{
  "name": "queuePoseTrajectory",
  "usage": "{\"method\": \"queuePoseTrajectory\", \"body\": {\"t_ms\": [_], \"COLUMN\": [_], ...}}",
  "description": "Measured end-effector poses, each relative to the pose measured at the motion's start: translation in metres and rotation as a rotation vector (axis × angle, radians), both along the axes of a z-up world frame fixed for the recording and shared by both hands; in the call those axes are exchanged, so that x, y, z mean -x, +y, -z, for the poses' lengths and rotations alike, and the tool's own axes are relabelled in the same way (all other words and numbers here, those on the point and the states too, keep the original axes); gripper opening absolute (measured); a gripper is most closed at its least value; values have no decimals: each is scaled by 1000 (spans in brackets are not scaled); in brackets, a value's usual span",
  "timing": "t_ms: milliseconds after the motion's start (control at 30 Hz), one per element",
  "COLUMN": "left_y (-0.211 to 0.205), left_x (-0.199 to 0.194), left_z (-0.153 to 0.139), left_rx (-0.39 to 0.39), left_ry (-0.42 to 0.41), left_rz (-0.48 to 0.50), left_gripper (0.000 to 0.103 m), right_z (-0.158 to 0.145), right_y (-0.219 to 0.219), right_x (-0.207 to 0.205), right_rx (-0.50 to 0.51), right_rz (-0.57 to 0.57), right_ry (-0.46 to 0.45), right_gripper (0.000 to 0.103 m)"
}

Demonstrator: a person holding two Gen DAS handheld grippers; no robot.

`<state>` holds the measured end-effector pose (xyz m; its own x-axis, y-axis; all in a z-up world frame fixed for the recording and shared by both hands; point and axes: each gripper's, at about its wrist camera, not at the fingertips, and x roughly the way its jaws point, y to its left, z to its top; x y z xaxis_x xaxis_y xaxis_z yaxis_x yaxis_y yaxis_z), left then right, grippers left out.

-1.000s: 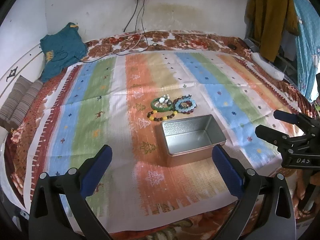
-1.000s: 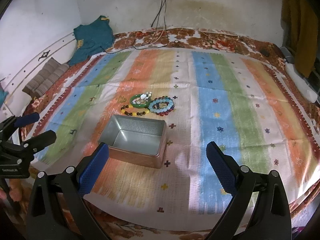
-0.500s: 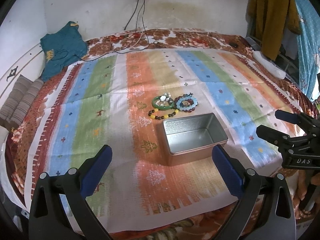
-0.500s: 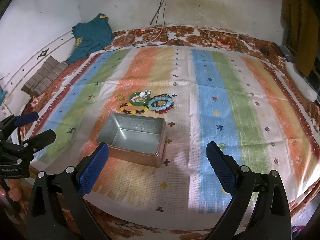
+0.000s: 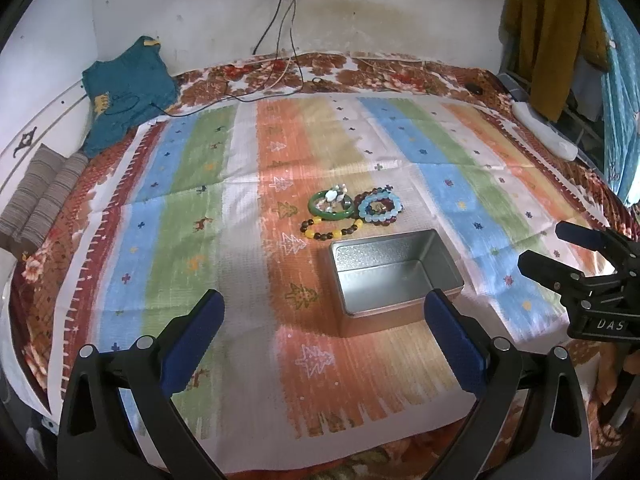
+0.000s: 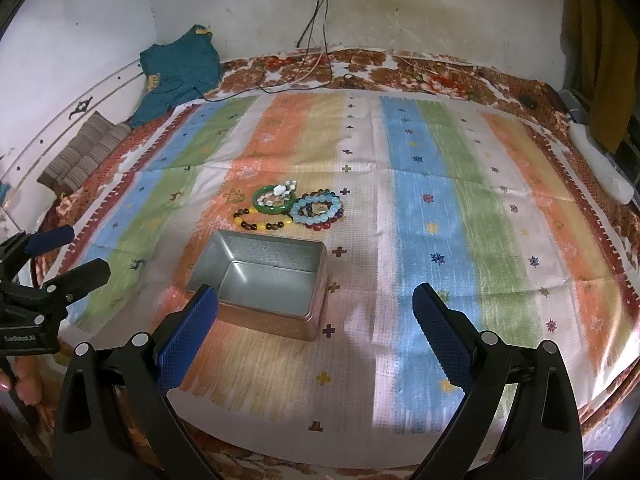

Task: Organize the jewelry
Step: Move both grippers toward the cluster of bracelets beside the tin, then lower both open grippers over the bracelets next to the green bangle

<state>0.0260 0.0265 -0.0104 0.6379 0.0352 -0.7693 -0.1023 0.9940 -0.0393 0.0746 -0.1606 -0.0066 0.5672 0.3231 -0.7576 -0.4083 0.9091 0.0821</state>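
Note:
An empty silver metal tin [image 5: 394,276] [image 6: 264,280] lies on the striped cloth. Just beyond it lies a small pile of jewelry: a green bangle [image 5: 331,206] [image 6: 274,202] with pale beads on it, a yellow and brown bead bracelet [image 5: 330,231] [image 6: 260,222], and a light blue bead bracelet [image 5: 379,205] [image 6: 316,209] over a dark red one. My left gripper [image 5: 324,328] is open and empty, near the tin's front. My right gripper [image 6: 316,326] is open and empty, to the tin's right front; it also shows in the left wrist view [image 5: 560,250].
A teal garment [image 5: 128,92] and a striped folded cloth [image 5: 38,200] lie at the far left. Cables [image 5: 280,60] hang from a wall socket at the back. A white object [image 5: 544,132] and hanging clothes [image 5: 548,28] are at the right.
Both grippers have moved slightly forward and down toward the tin and jewelry. Both stay open and empty.

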Motion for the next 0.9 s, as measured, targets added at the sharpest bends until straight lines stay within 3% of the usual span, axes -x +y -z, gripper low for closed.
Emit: {"method": "queuePoseTrajectory", "body": {"t_ms": [400,900], "left_y": [2,16], "left_x": [-45,-88], "left_z": [1,3], "left_rx": [-28,15], "left_ry": [42,72], "left_rz": [48,39], "left_gripper": [97,97], "right_z": [2,15], "right_y": [6,16], "right_x": [-36,-82], "right_rx": [36,38], "right_rz": [4,19], "right_ry": [26,127], "right_gripper": [99,99]}}
